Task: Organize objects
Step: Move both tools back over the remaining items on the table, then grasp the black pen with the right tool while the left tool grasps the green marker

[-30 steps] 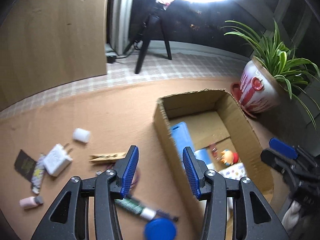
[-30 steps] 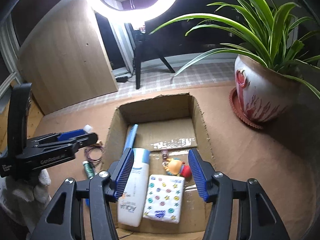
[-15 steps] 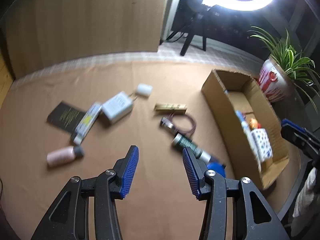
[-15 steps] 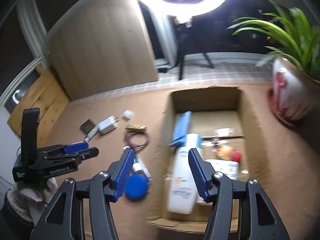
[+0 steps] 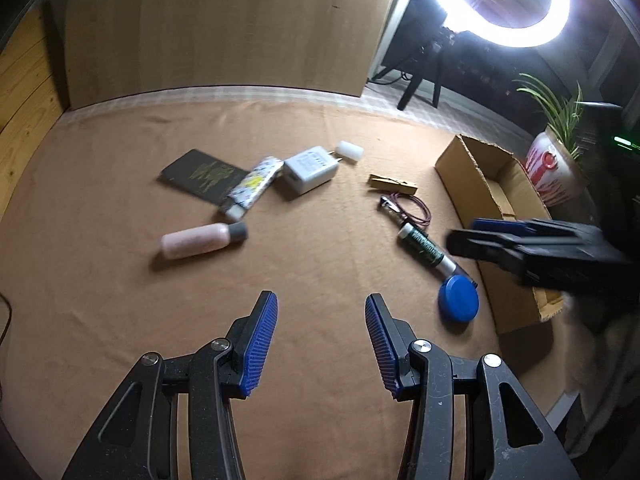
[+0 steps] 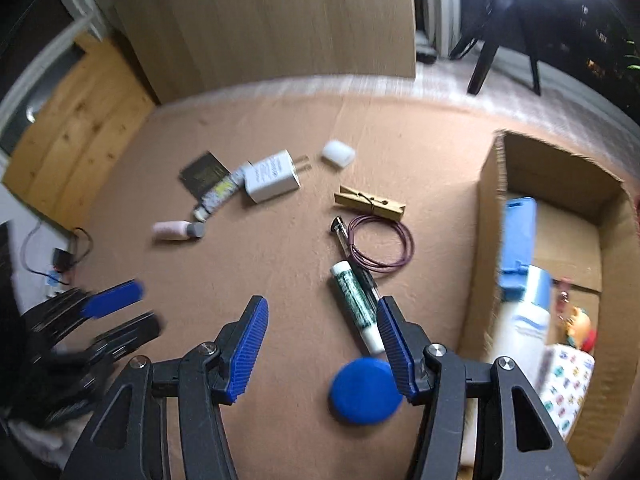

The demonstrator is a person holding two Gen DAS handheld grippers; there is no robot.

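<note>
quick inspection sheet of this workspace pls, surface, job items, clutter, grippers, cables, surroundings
Surface: tan cloth-covered table.
Job's things: open brown cardboard box holding a white bottle; loose outside it: white wall charger, pink bottle, wooden clothespin, green patterned tube, round blue lid, white capsule case.
Clutter: dark booklet.
Grippers: left hand-held gripper and right hand-held gripper open, empty.
Cables: coiled purple cord.
Surroundings: ring light, potted plant.
</note>
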